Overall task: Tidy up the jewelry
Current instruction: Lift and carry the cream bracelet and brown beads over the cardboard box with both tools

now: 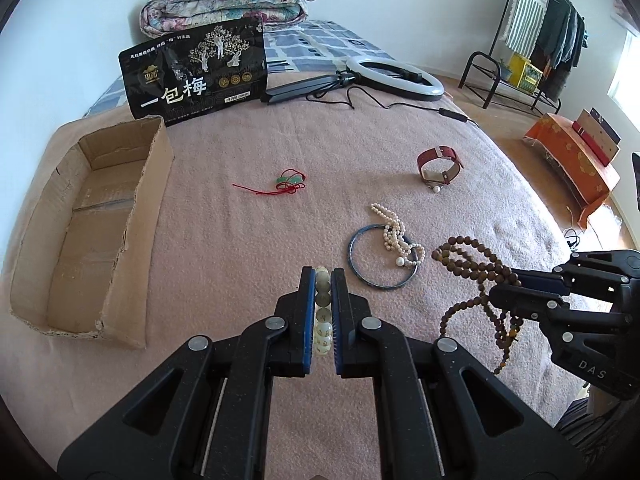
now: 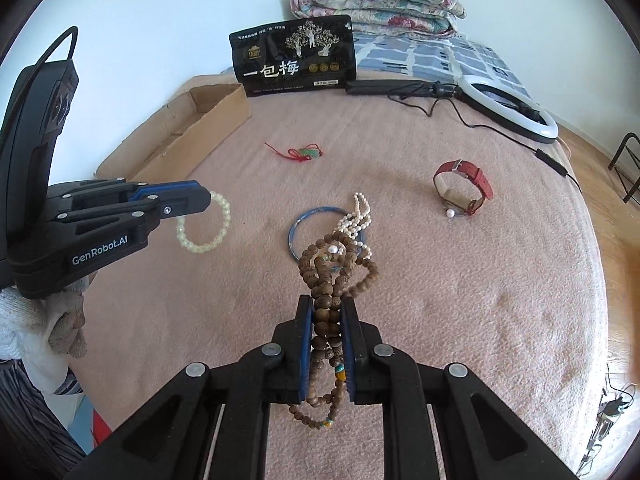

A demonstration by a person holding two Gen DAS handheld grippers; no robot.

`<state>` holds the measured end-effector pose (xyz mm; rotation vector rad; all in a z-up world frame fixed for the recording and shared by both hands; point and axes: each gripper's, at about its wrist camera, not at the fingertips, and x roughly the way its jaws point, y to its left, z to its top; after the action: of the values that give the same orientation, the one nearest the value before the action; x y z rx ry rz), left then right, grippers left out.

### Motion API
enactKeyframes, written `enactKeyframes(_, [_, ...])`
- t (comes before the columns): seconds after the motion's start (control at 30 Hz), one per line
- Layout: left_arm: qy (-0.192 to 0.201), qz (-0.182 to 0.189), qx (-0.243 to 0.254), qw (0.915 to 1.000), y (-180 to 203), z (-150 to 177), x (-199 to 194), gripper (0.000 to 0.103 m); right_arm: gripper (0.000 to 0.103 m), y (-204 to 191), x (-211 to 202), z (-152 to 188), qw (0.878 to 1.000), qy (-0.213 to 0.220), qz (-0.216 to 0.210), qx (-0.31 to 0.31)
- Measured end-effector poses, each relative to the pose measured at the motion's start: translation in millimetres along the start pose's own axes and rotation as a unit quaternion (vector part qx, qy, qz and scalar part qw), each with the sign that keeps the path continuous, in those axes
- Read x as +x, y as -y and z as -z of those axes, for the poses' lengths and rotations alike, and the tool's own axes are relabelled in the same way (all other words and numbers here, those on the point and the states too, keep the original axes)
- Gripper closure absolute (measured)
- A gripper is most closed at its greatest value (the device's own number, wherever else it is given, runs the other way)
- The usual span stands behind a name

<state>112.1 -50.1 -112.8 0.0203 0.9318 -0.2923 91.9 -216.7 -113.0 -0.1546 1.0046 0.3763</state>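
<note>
Cardboard box (image 1: 86, 236) lies far left on the pink blanket (image 1: 248, 232), open-topped. Left gripper (image 1: 323, 276): jaws clamped on the pale bead bracelet (image 2: 204, 222), lifted off the blanket. Beyond: red-cord jade charm (image 1: 289, 182). Next right, pearl strand (image 1: 394, 232) draped over the blue bangle (image 1: 356, 264); red-strap watch (image 1: 439, 165) behind. Right gripper (image 2: 327, 304): jaws closed on the brown wooden bead string (image 2: 332, 276), hanging.
</note>
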Motion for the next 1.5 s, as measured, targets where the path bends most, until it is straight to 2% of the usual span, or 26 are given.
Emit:
enactKeyframes(0.33, [0.027, 0.005, -0.012, 0.9996, -13.8, -6.1, -37.5, 0.098, 0.092, -2.2, -45.1, -14.9, 0.998, 0.063, -0.001, 0.009])
enactKeyframes(0.7, [0.059, -0.008, -0.042, 0.9973, -54.2, -17.8, -69.9, 0.098, 0.092, -18.8, -64.5, -50.7, 0.994, 0.108, -0.023, 0.006])
enactKeyframes(1.03, [0.083, -0.035, -0.081, 0.9927, -110.0, -26.8, -88.9, 0.098, 0.092, -53.9, -55.6, -90.1, 0.992, 0.117, -0.055, -0.014])
enactKeyframes(1.3, [0.094, -0.056, -0.105, 0.9885, -155.0, -31.1, -92.3, 0.098, 0.092, -104.9, -45.8, -145.7, 0.986, 0.134, -0.080, -0.057])
enactKeyframes(1.5, [0.097, -0.064, -0.129, 0.9848, -191.4, -28.6, -89.5, 0.098, 0.092, -145.3, -22.6, -184.3, 0.982, 0.138, -0.101, -0.078])
